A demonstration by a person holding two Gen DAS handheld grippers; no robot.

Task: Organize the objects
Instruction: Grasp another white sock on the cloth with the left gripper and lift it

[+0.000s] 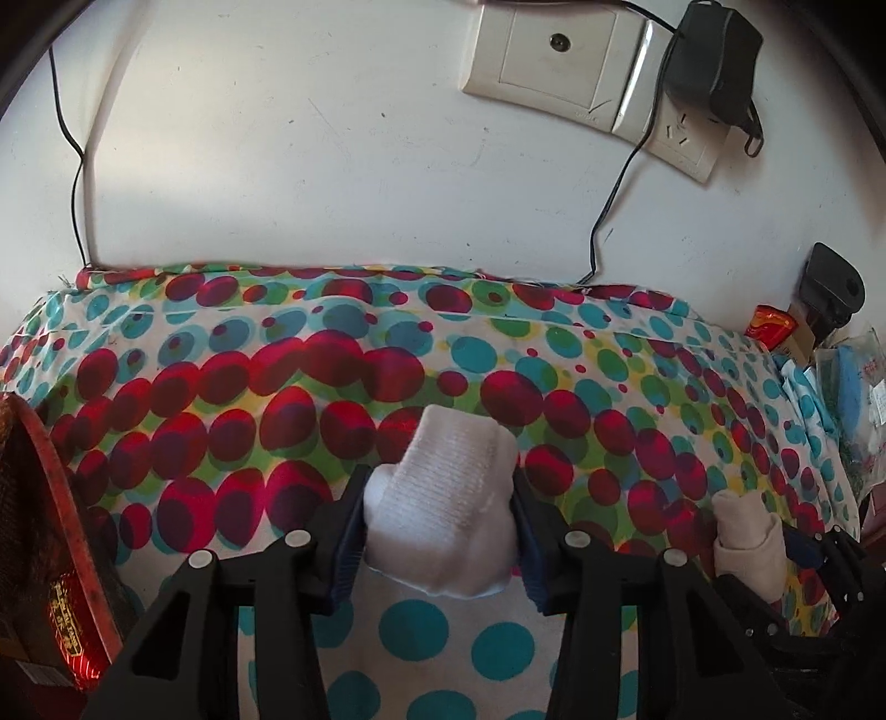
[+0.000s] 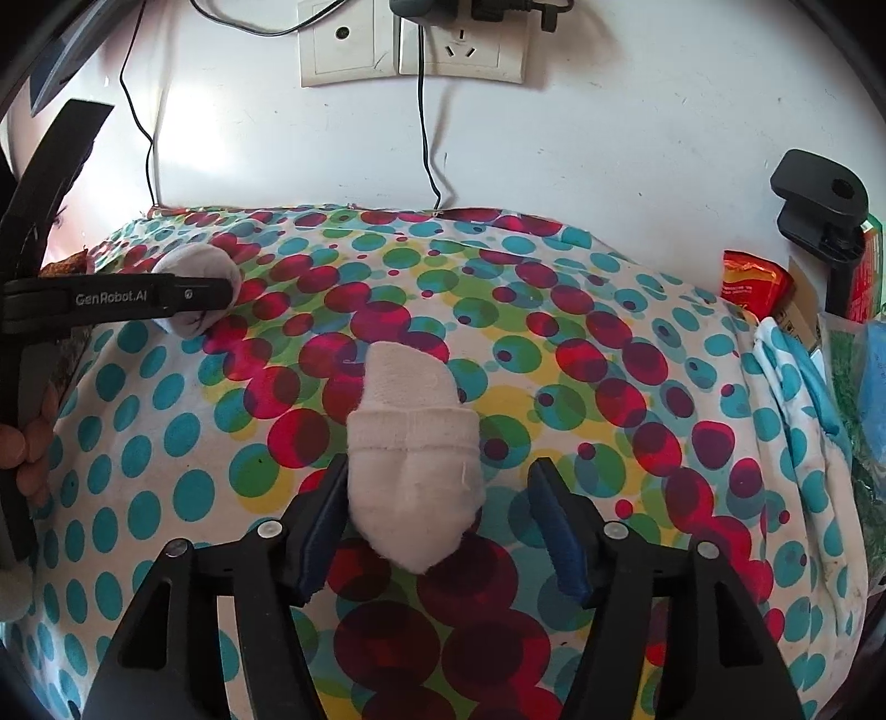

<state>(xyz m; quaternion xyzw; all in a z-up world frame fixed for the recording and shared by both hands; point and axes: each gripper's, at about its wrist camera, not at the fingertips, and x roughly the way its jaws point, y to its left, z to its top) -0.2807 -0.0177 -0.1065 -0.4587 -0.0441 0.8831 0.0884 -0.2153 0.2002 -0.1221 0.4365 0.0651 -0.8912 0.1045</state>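
I read "GenRobot.AI" in white on the left gripper [image 2: 219,296] arm at left of the right wrist view; no other writing is legible, the print on the red packet [image 2: 754,281] at right too small to make out. Count: two rolled sock bundles, two wall socket plates [image 2: 410,41], one black adapter [image 1: 711,58].

The bright white sock bundle [image 1: 451,498] sits at lower centre of the left wrist view, pinched on both sides by the left gripper's blue pads [image 1: 348,534].

The off-white sock bundle [image 2: 412,454] lies on the dotted cloth [image 2: 609,360] at lower centre of the right wrist view. The right gripper [image 2: 437,520] has its jaws spread: the left pad touches the bundle, the right pad stands apart.

A red-rimmed object [image 1: 66,526] at lower left is cut off; I cannot identify it.
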